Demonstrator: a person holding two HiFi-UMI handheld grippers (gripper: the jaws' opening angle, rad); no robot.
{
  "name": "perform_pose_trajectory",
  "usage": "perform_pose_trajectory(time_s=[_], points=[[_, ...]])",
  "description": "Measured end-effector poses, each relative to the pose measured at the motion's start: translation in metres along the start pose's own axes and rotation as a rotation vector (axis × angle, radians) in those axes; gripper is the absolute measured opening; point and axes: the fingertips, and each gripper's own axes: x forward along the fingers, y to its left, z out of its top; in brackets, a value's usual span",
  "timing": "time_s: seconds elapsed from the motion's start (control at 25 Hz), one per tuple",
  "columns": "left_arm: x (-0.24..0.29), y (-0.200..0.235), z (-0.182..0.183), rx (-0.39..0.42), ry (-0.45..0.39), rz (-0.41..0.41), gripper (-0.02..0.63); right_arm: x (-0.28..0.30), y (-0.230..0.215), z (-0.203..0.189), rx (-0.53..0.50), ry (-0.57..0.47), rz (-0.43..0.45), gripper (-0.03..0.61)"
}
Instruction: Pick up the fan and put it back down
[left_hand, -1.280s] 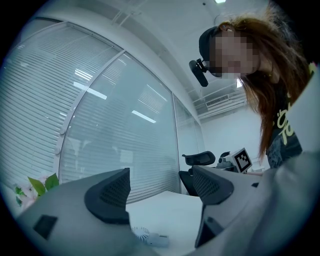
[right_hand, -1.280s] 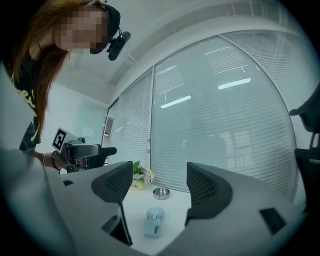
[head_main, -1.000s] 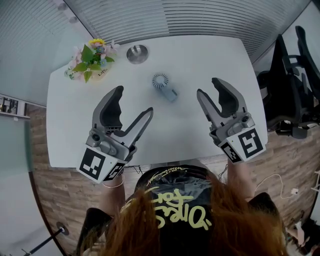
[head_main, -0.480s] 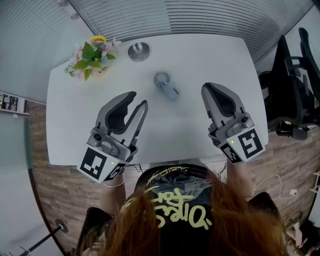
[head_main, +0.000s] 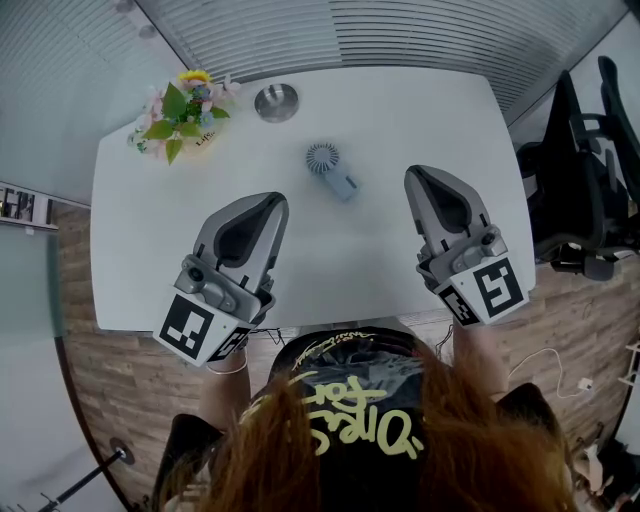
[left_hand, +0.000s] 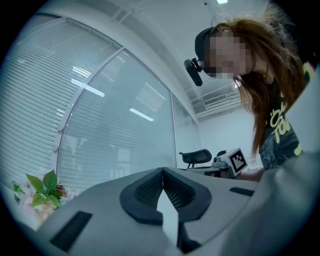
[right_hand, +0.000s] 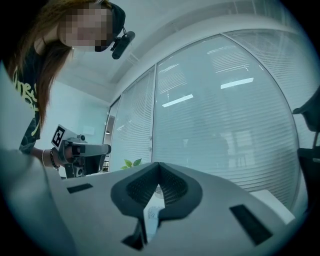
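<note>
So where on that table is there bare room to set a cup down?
The far right of the table, right of the fan, is bare. So is the strip between the left claw and right claw, and the left edge below the flowers. The far left is crowded: flowers, bowl, fan.

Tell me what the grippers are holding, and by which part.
Nothing: left gripper and right gripper have just closed empty; the fan lies untouched on the table.

Left tool (head_main: 276, 201), right tool (head_main: 413, 176): jaws from apart to together.
</note>
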Motion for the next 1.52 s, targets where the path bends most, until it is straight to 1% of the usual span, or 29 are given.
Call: perform_pose_trajectory(time_s=[0.2,0.48,0.68,0.96,1.08,1.2,1.52], points=[[0.001,0.000,-0.001,0.002,0.006,-0.005,-0.008,0.003,0.002,-0.001,0.001,0.007,0.006,0.003],[-0.001,0.004,0.001,0.006,0.001,0.004,-0.008,0.007,0.005,0.004,-0.018,0.015,0.005,0.003],[-0.001,0.004,0.000,0.004,0.001,0.005,-0.008,0.008,0.009,0.000,-0.036,0.031,0.011,0.003],[-0.004,0.004,-0.004,-0.003,0.011,0.010,-0.008,0.009,0.015,0.003,-0.026,0.012,0.031,0.003],[-0.002,0.003,-0.004,-0.003,0.008,0.010,-0.008,0.007,0.015,0.000,-0.043,0.026,0.031,0.003],[-0.001,0.003,-0.004,-0.004,0.008,0.008,-0.008,0.009,0.017,0.002,-0.031,0.013,0.042,0.003],[-0.001,0.005,-0.006,-0.006,0.011,0.006,-0.008,0.009,0.015,-0.005,-0.057,0.046,0.032,0.003]])
